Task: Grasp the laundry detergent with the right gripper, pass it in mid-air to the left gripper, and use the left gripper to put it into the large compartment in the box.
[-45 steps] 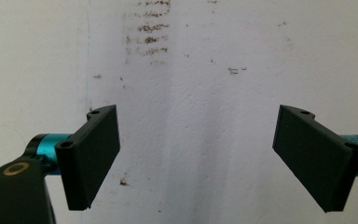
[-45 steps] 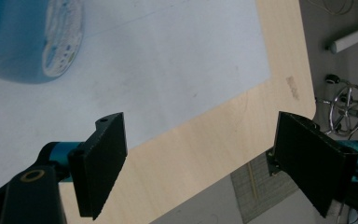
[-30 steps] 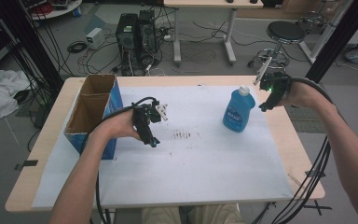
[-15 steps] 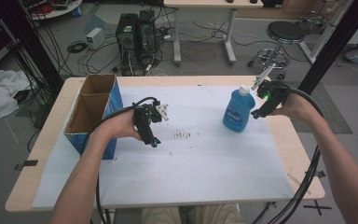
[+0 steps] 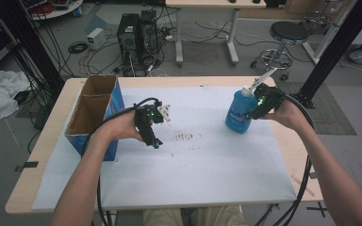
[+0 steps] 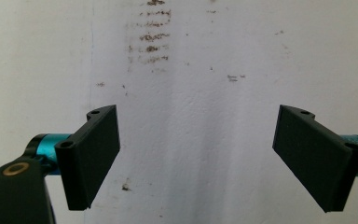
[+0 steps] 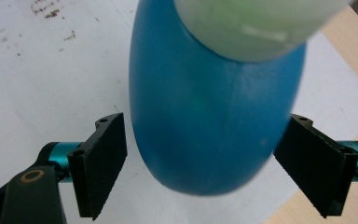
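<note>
This looks like a lab or a technical workroom — two computer towers stand on the grey floor among many loose cables, with black metal frame posts, a round stool and a second desk behind.

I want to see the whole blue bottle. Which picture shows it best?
The high view: the blue bottle stands whole on the table beside the right gripper. The right gripper view shows its body close, between open jaws.
</note>
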